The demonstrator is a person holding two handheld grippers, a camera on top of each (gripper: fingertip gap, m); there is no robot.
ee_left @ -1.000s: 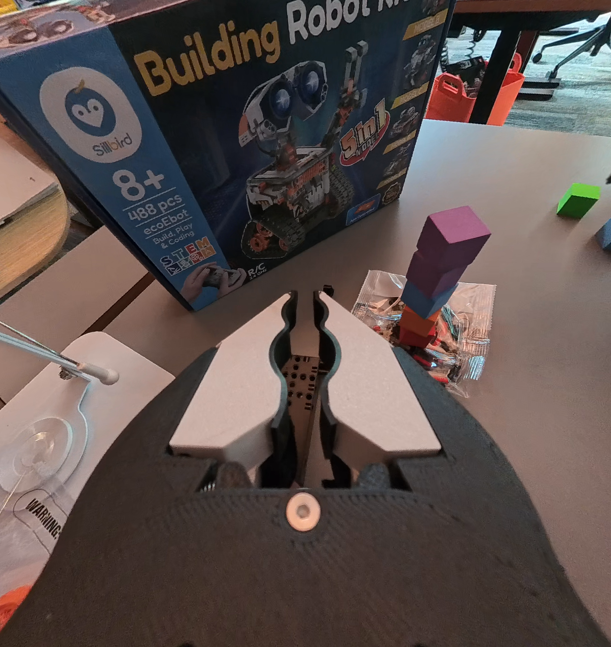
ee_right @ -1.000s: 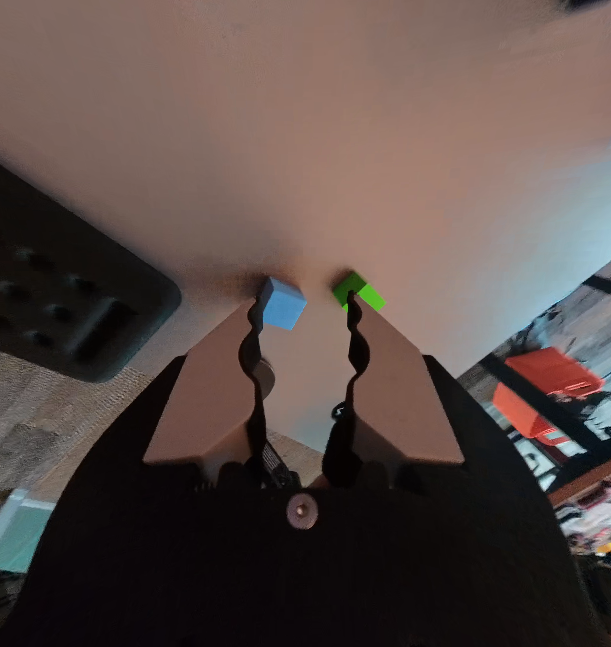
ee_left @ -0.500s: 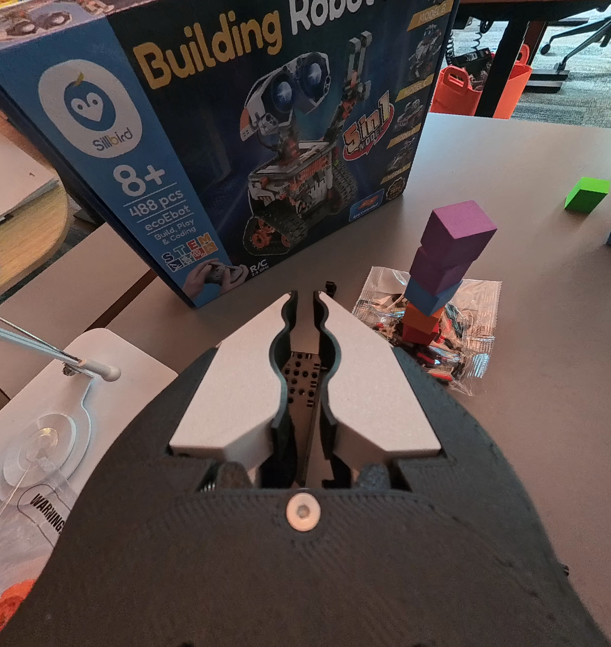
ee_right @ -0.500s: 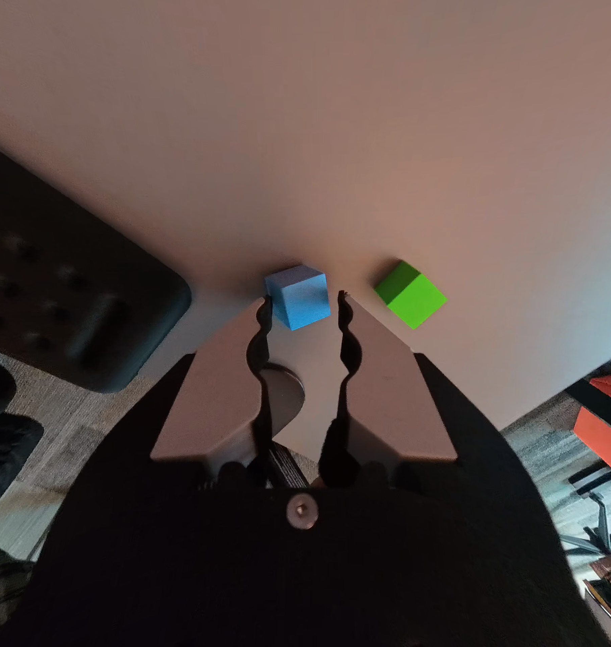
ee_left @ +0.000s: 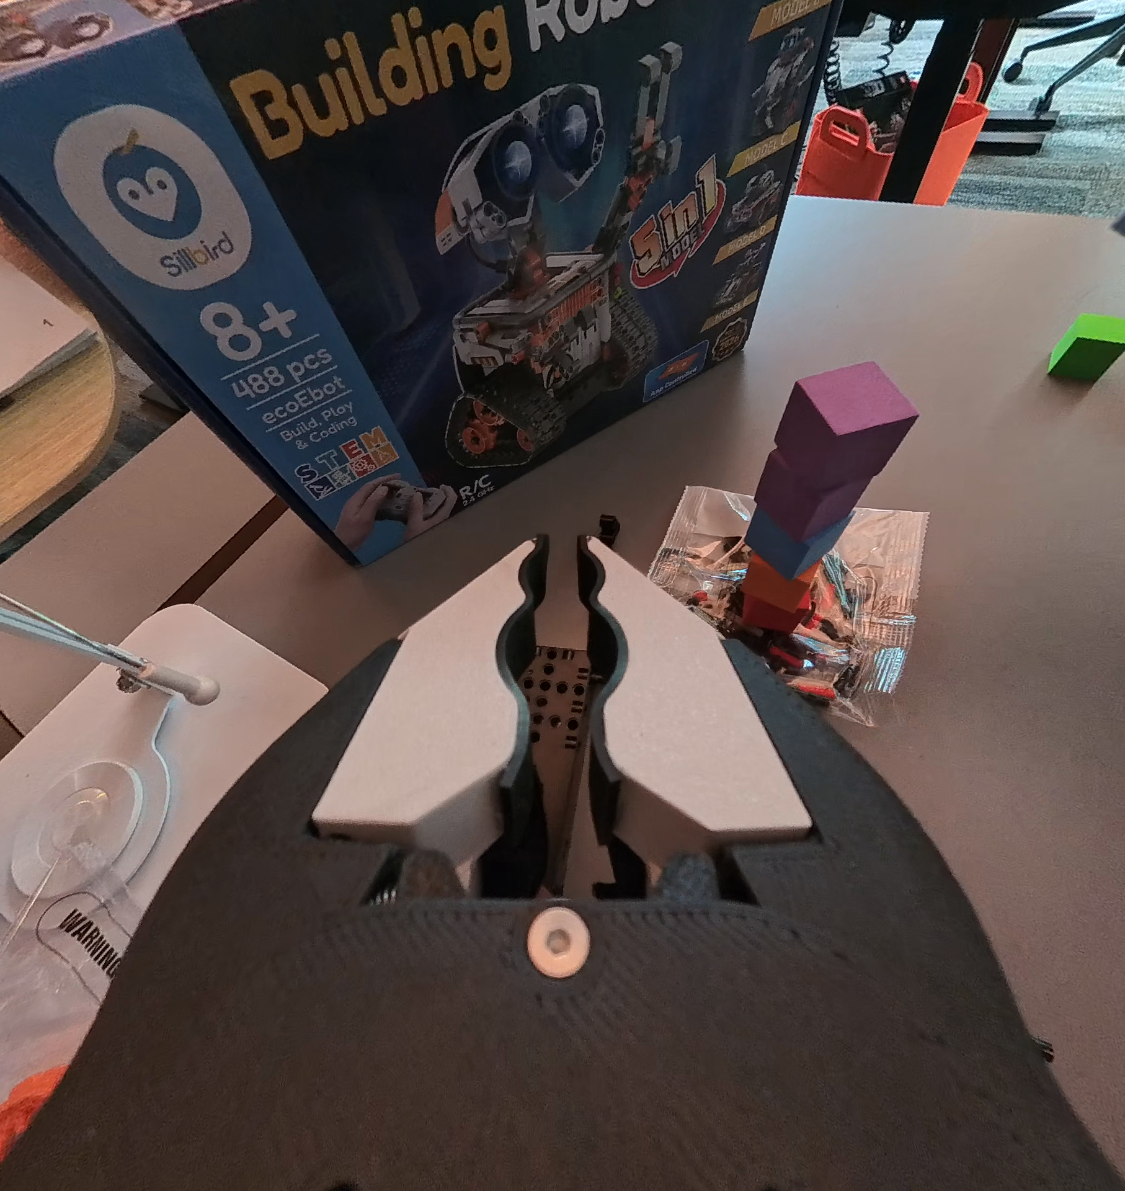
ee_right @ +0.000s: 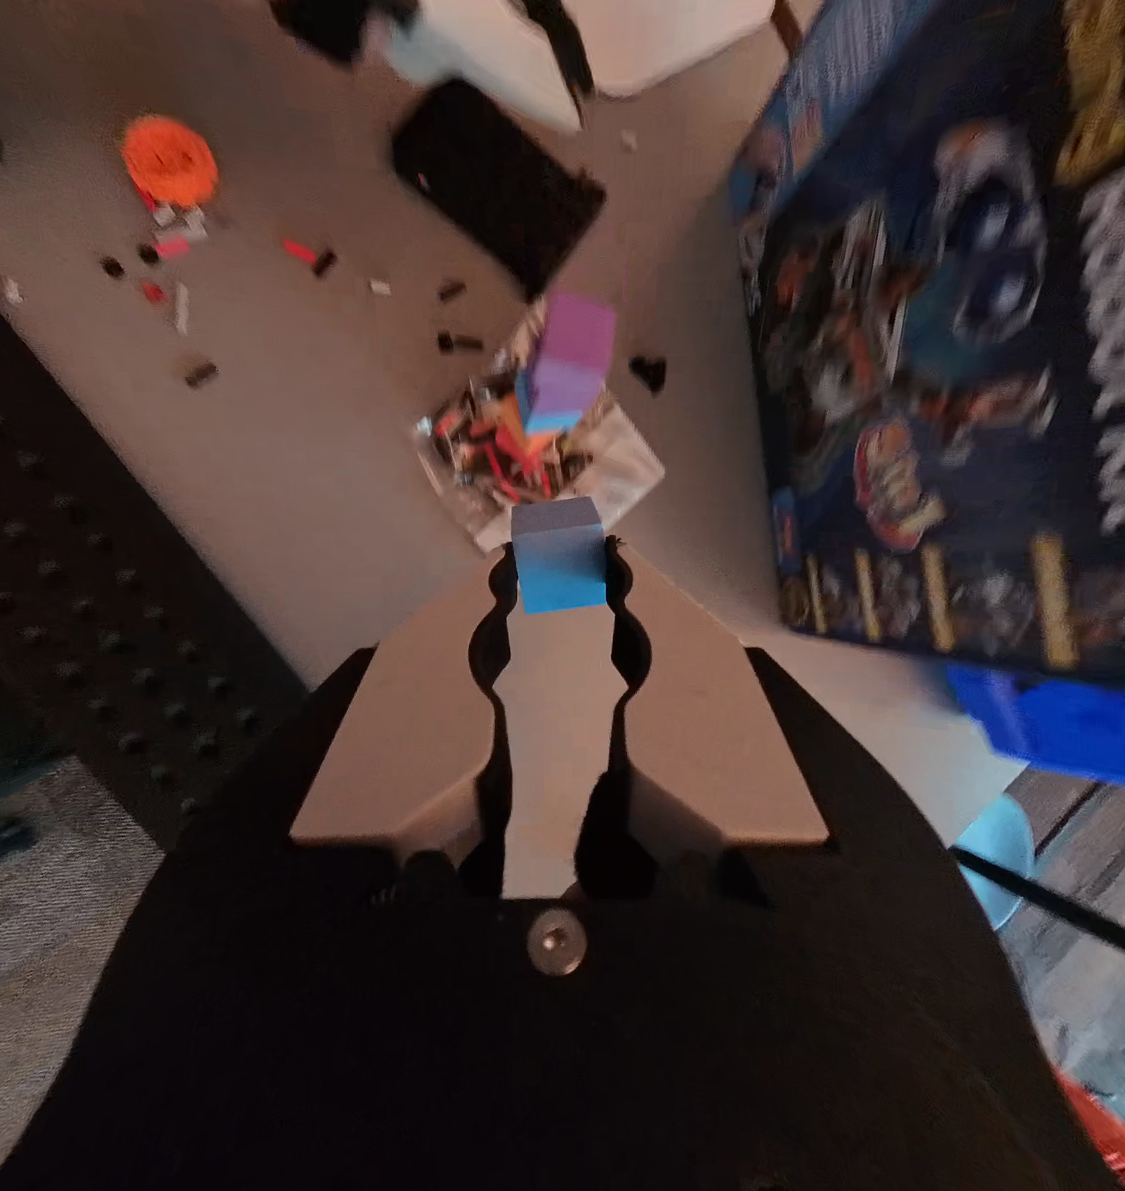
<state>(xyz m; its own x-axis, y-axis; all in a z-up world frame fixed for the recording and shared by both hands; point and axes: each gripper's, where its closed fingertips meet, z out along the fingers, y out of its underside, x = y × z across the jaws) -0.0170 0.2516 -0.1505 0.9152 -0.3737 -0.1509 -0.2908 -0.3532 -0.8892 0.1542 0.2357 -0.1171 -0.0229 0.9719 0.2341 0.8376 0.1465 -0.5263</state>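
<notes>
A: Blue cube (ee_right: 558,559) is sitting clamped between the tips of the right claw (ee_right: 560,564), lifted clear of the desk (ee_right: 328,490). The right wrist view is blurring, so finer detail is hard to tell.

B: What is lying beyond it?

A: A leaning stack of blocks (ee_right: 563,374), purple on top, is standing on a clear bag of small parts (ee_right: 618,470), well inside the desk's edges. A big toy kit box (ee_right: 946,361) is standing just beside it, and loose small pieces (ee_right: 180,283) are lying scattered further off.

B: And the left claw?

A: The left claw (ee_left: 563,548) is hovering empty, its jaws nearly together with only a narrow gap. The stack (ee_left: 817,490) is standing near it, and a green block (ee_left: 1091,347) is lying alone well apart, toward the desk's far edge.
</notes>
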